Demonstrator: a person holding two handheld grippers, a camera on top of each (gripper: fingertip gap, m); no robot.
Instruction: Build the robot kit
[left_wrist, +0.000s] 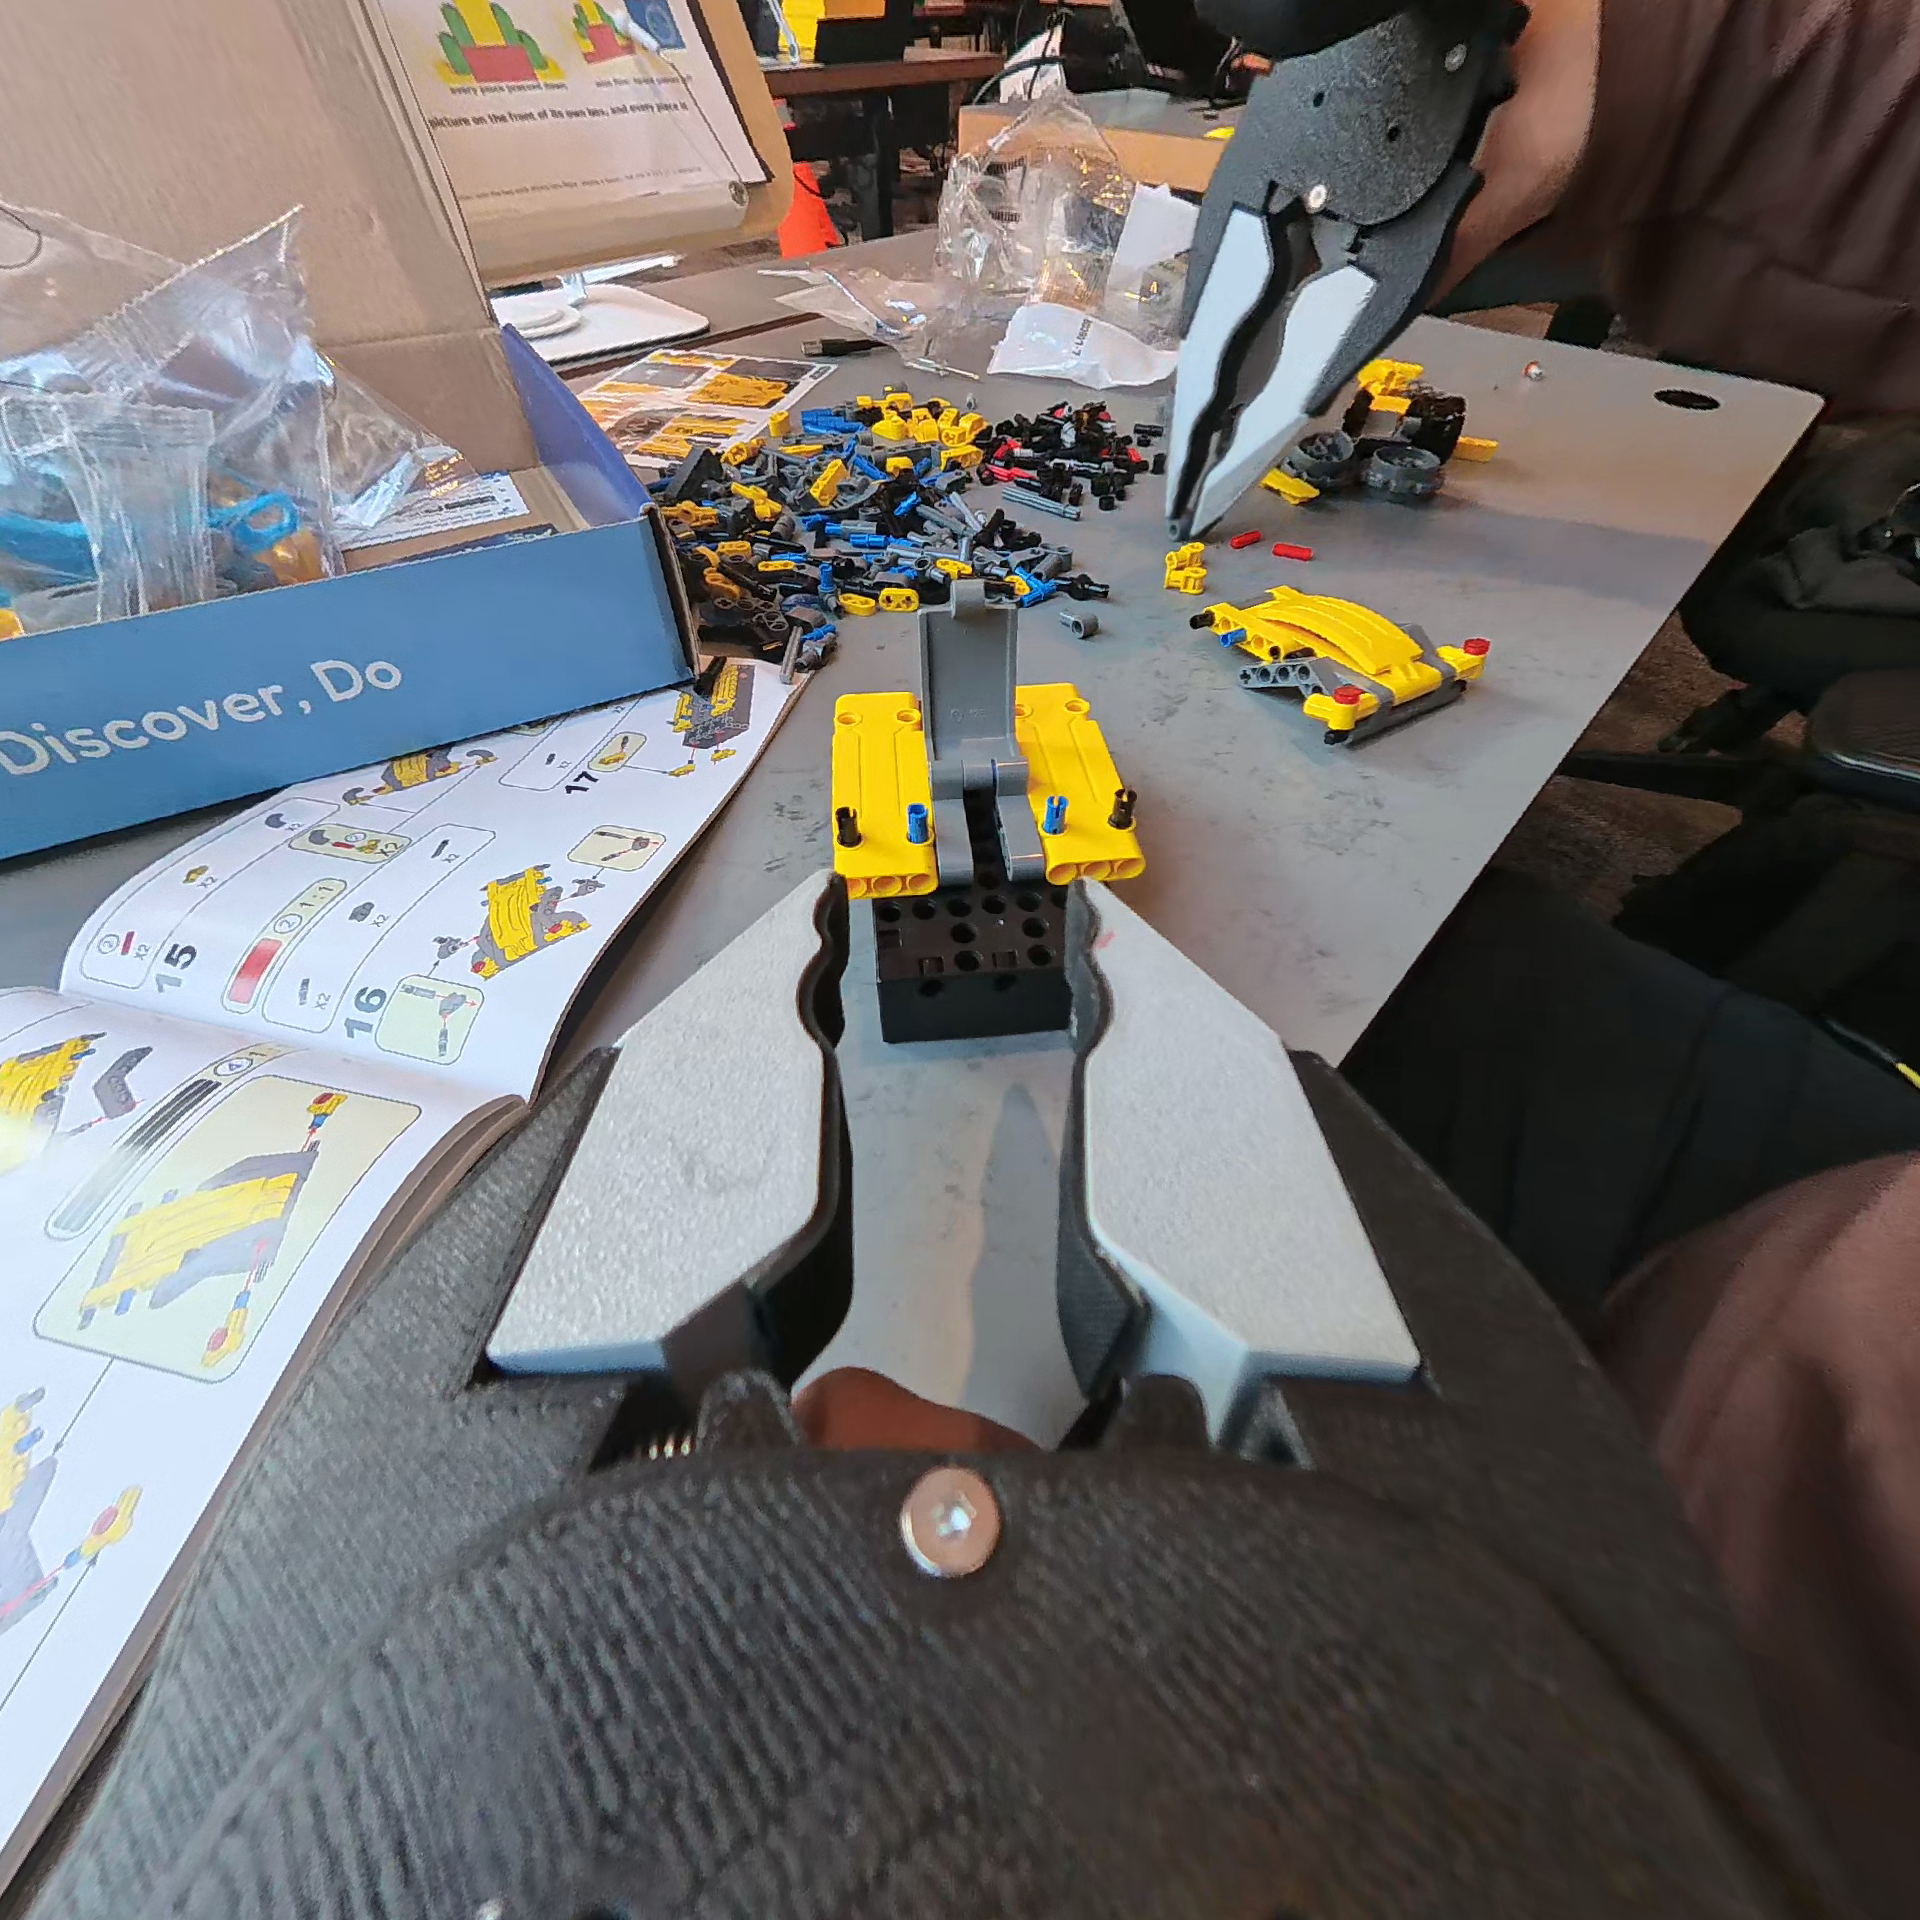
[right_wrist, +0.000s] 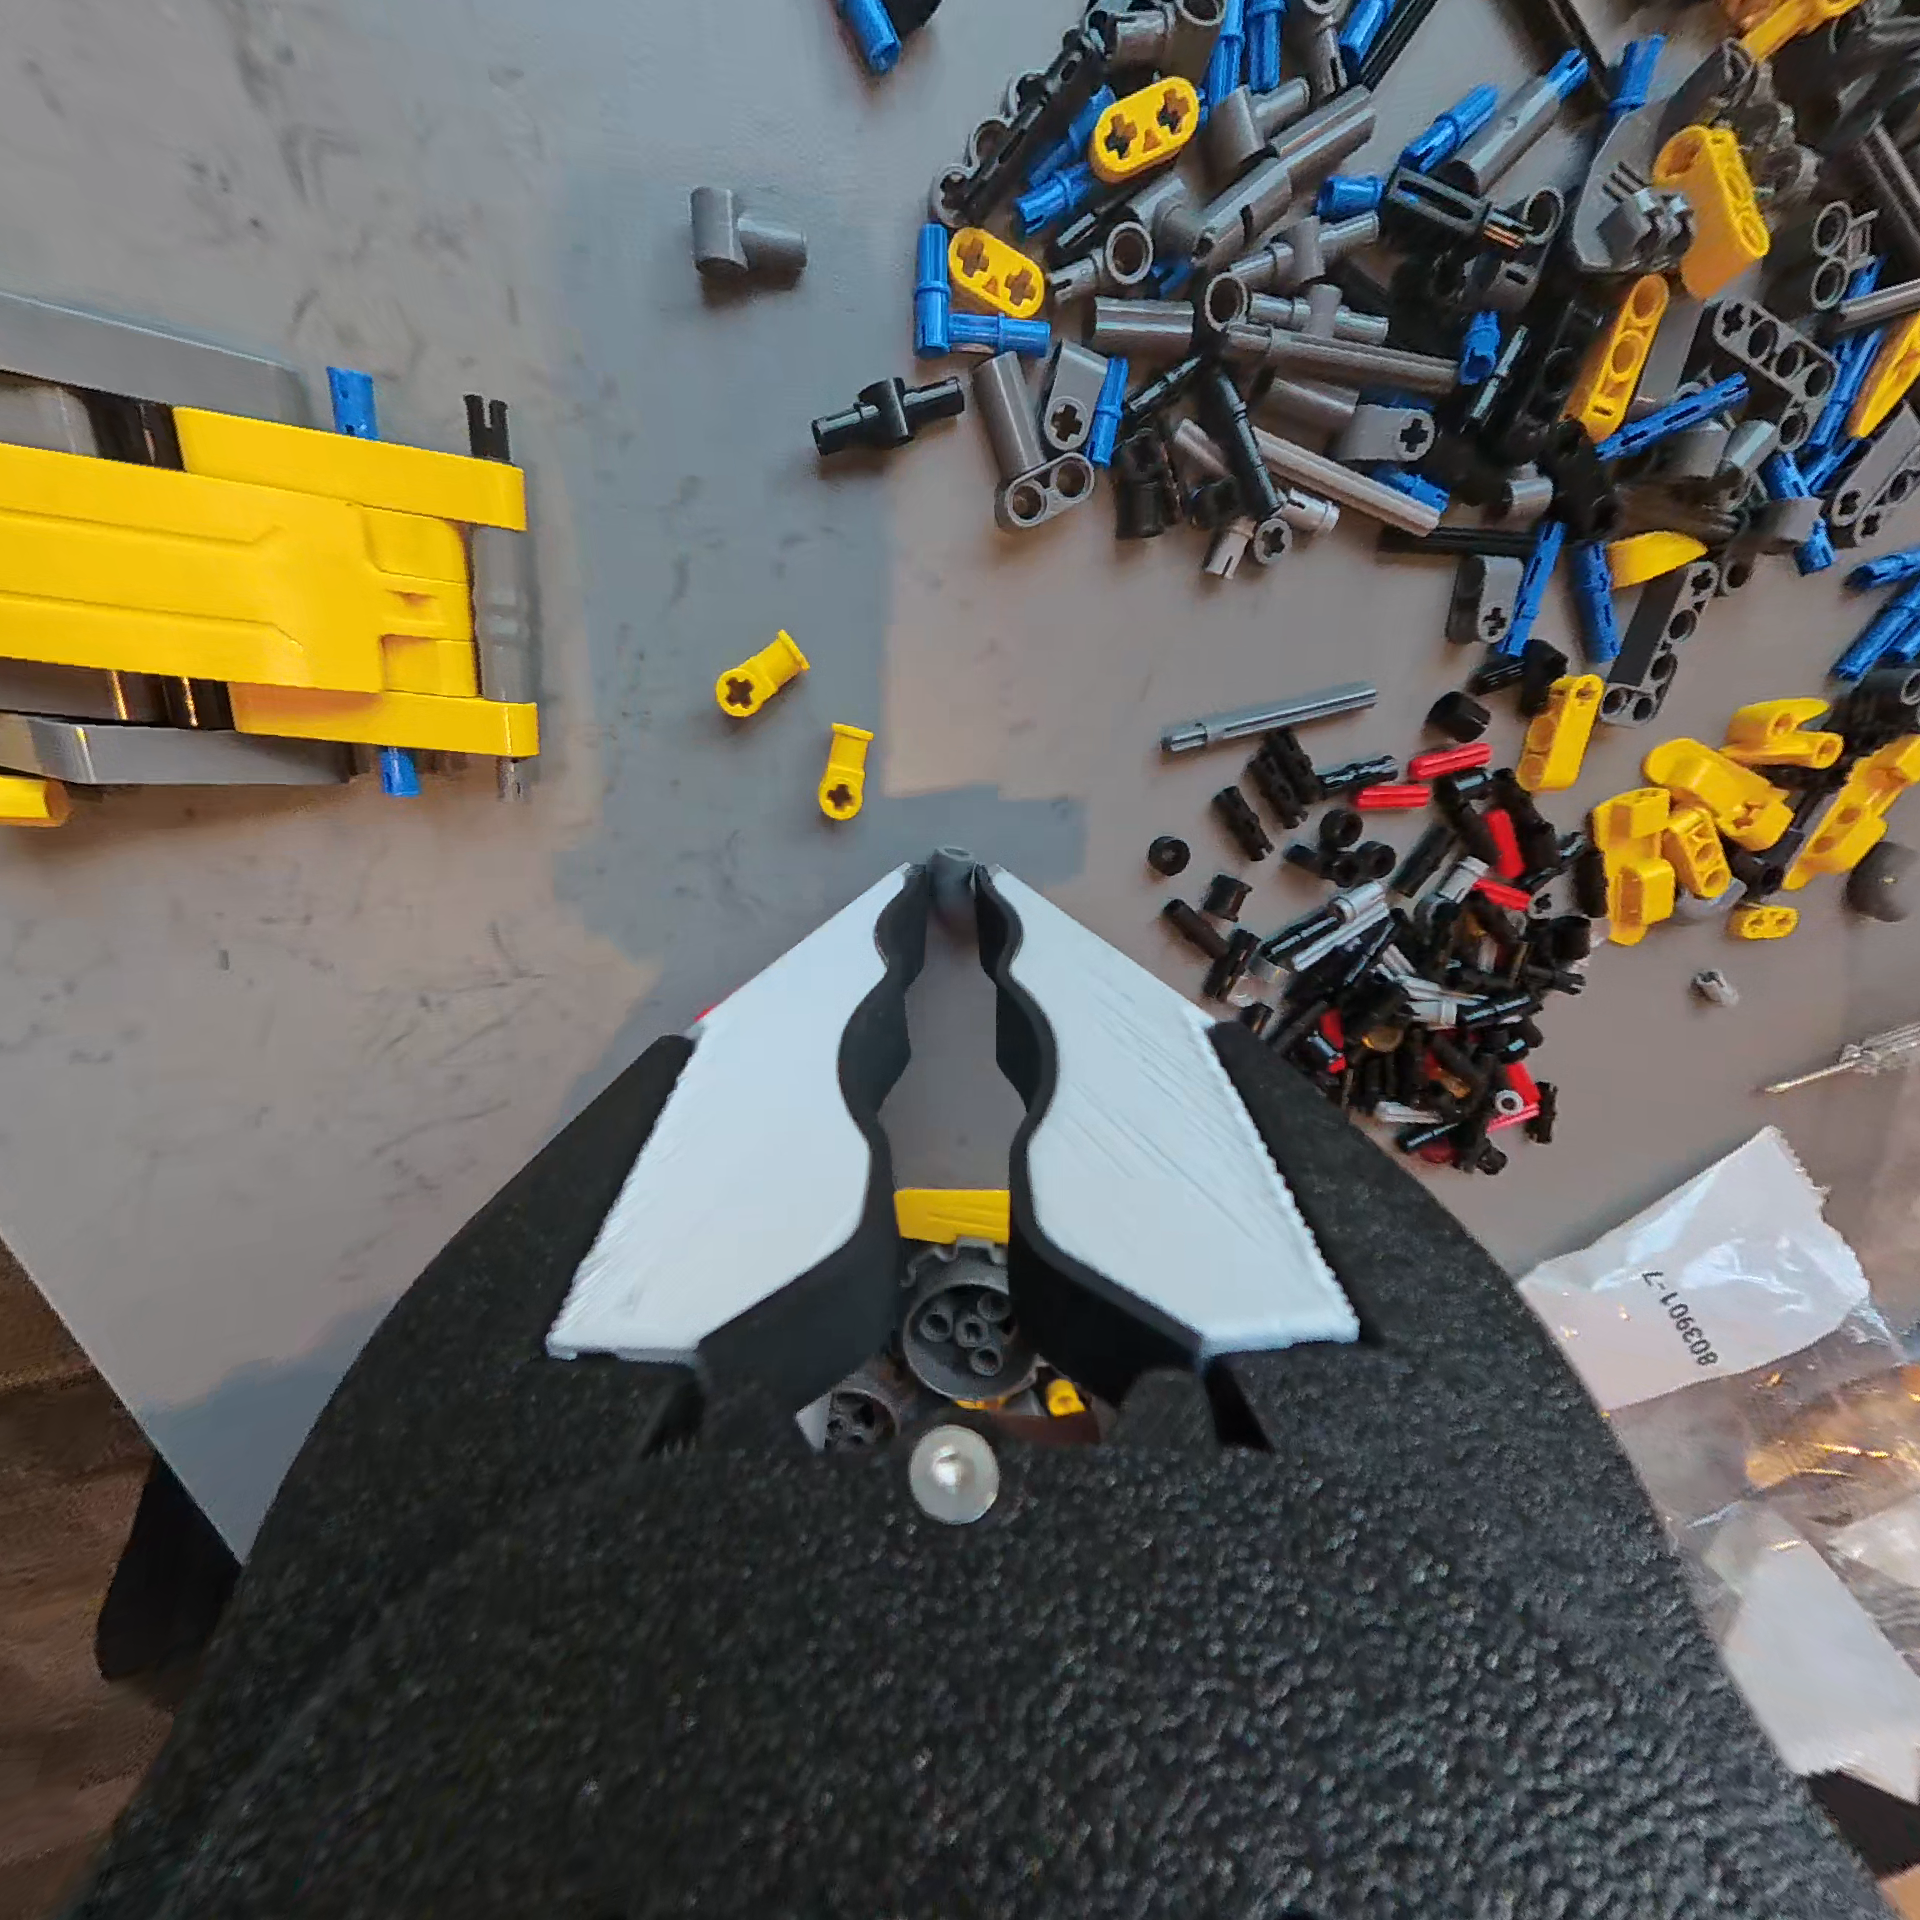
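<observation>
Left gripper (left_wrist: 961, 935) clamped on black block (left_wrist: 971, 961) of yellow-grey assembly (left_wrist: 982, 790) — resting on table (left_wrist: 1299, 831), right gripper (right_wrist: 951, 878) pinched on small grey pin (right_wrist: 951, 871), above two yellow connectors (right_wrist: 800, 722), parts pile (right_wrist: 1455, 416) beside, open booklet (left_wrist: 312, 987) near left.

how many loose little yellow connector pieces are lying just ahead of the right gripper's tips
2. One yellow connector lies farther ahead, nearer the yellow assembly. The other lies closer to the right gripper, which pinches a small grey piece. None seem hidden.

Bright, sharp, fisheye-bent edges
</observation>
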